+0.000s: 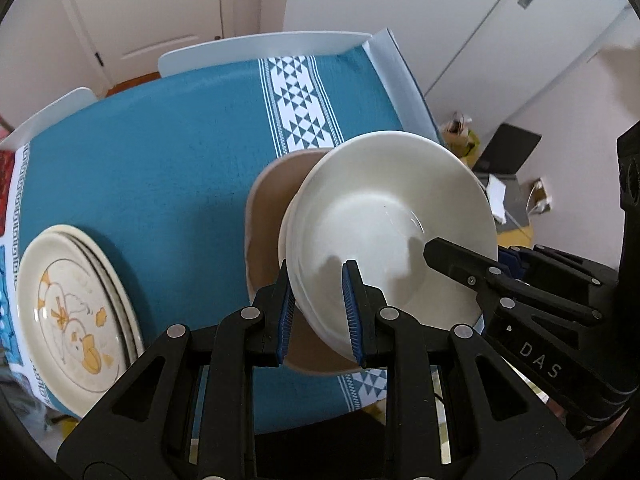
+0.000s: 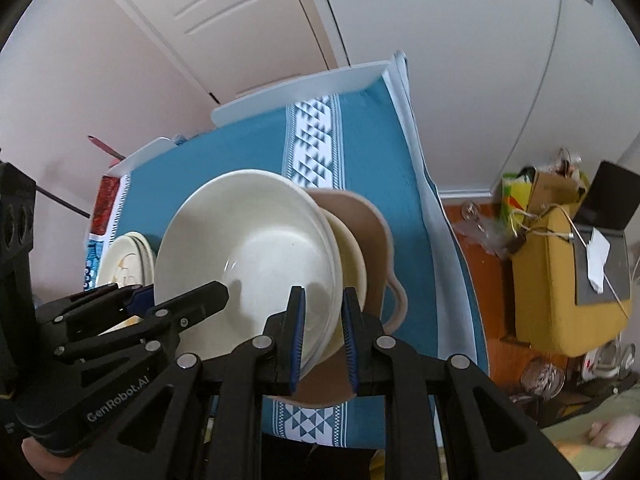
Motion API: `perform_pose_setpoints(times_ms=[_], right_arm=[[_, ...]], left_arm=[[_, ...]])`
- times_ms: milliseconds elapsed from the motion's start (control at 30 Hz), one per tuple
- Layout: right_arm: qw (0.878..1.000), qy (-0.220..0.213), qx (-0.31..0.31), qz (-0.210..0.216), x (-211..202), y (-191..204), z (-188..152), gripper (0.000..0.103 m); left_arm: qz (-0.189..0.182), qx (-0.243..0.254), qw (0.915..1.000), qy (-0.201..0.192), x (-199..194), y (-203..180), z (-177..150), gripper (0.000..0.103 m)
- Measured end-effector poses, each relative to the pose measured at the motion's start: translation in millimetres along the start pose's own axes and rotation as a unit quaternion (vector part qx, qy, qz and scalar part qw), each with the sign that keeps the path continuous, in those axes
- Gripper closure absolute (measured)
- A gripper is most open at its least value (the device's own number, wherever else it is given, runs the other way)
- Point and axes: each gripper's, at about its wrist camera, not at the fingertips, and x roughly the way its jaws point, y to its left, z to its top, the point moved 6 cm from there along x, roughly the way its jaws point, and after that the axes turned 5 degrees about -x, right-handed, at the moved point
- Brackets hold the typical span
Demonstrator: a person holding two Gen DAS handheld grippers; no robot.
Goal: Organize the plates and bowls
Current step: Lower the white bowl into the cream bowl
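A stack of nested white bowls (image 1: 392,216) (image 2: 248,248) hangs tilted between both grippers. My left gripper (image 1: 318,280) is shut on the stack's near rim, and its blue pads (image 1: 352,304) press the wall from inside and outside. My right gripper (image 2: 323,304) is shut on the opposite rim. Each gripper also shows in the other's view, the right gripper (image 1: 466,250) and the left gripper (image 2: 180,294). Directly under the stack sits a tan handled dish (image 1: 266,216) (image 2: 374,236). I cannot tell whether the stack touches it. Cream plates with a duck picture (image 1: 76,312) (image 2: 124,260) are stacked to the left.
The table wears a teal cloth (image 1: 168,152) with a white triangle-patterned band (image 1: 296,96). White chair backs (image 1: 256,46) stand at the far edge. On the floor to the right are a yellow box (image 2: 560,280), a laptop (image 1: 508,148) and loose clutter.
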Motion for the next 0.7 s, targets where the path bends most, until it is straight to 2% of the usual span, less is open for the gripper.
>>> perform_pose_setpoints(times_ms=[333, 700], right_arm=[[1.000, 0.001, -0.005, -0.025, 8, 2, 1, 0.087], [0.999, 0.001, 0.000, -0.033, 7, 0, 2, 0.086]], left_arm=[[0.049, 0.052, 0.9974, 0.006, 7, -5, 8, 0.082], [0.083, 0.074, 0.9937, 0.016, 15, -5, 10, 0.082]])
